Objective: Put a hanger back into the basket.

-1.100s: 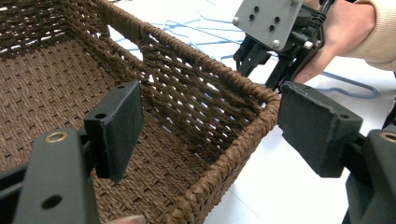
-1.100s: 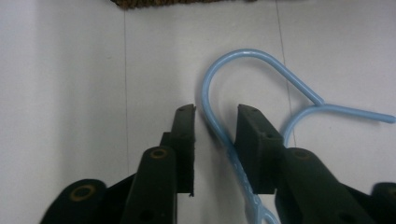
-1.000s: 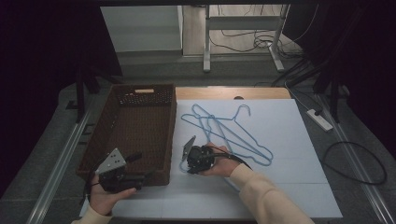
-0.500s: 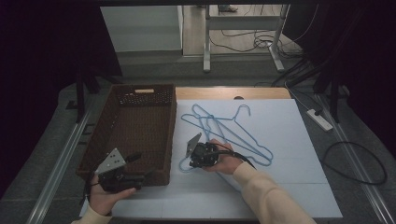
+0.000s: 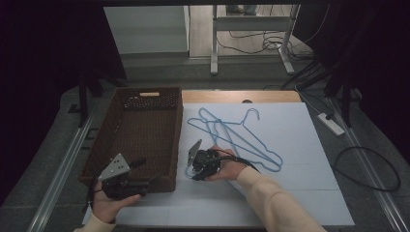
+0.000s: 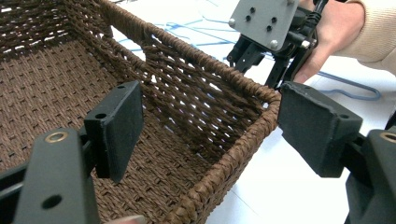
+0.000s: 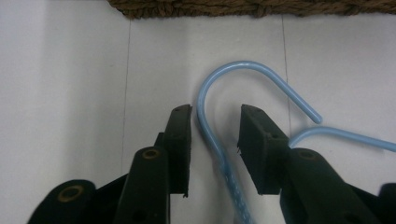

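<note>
Blue wire hangers (image 5: pixel 232 133) lie overlapped on the white table top, right of a brown wicker basket (image 5: pixel 145 96). My right gripper (image 5: pixel 193 169) points at the nearest hanger's hook (image 7: pixel 233 67) by the basket's side. Its jaws have just been opening; the hook's neck runs between the pads (image 7: pixel 180 140) without touching them, so my right gripper (image 7: pixel 215 114) is open. My left gripper (image 6: pixel 210 107) is wide open at the basket's near corner, with the woven rim (image 6: pixel 224 77) between its jaws and untouched. In the high view my left gripper (image 5: pixel 142 174) sits at the basket's front edge.
The basket's wall (image 7: pixel 233 7) stands just beyond the hook. The white sheet (image 5: pixel 300 193) is bare at the right and front. The table's wooden edge (image 5: pixel 270 96) lies at the back. Cables (image 5: pixel 367 169) trail on the floor at the right.
The right gripper has tipped slightly, its grey plate now raised toward the basket. The left hand has stayed where it was.
</note>
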Motion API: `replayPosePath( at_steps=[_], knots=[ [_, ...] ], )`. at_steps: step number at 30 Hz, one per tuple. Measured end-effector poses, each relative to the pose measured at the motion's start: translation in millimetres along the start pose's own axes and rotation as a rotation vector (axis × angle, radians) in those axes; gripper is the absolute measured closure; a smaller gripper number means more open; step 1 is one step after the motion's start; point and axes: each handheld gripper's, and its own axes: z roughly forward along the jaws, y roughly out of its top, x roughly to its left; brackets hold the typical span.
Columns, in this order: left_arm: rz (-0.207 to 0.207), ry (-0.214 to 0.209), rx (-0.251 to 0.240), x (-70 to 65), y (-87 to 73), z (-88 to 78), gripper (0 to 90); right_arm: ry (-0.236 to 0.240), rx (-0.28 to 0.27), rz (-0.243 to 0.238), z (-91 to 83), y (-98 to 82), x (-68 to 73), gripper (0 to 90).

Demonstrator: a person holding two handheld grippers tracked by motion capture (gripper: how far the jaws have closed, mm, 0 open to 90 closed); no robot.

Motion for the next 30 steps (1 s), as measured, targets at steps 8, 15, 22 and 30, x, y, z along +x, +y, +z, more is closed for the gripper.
replayPosePath(
  at_steps=[8, 15, 22, 30],
  knots=[
    [0.004, 0.001, -0.002, -0.8, 0.0, 0.3, 23.5, 0.049, 0.043, -0.007, 1.9, 8.0, -4.6, 80.6],
    [0.004, 0.003, -0.005, -0.6, -0.1, -0.5, 23.5, 0.03, 0.055, -0.032, 1.0, 9.5, -2.4, 85.6],
    [0.004, 0.006, -0.01, -1.0, 0.5, -1.5, 23.5, -0.025, -0.001, 0.0, -16.1, 9.1, -1.2, 86.0],
    [0.01, -0.018, -0.019, -8.3, 5.1, -1.6, 24.2, -0.108, -0.157, 0.114, -54.9, -2.8, -3.7, 86.2]
  ],
)
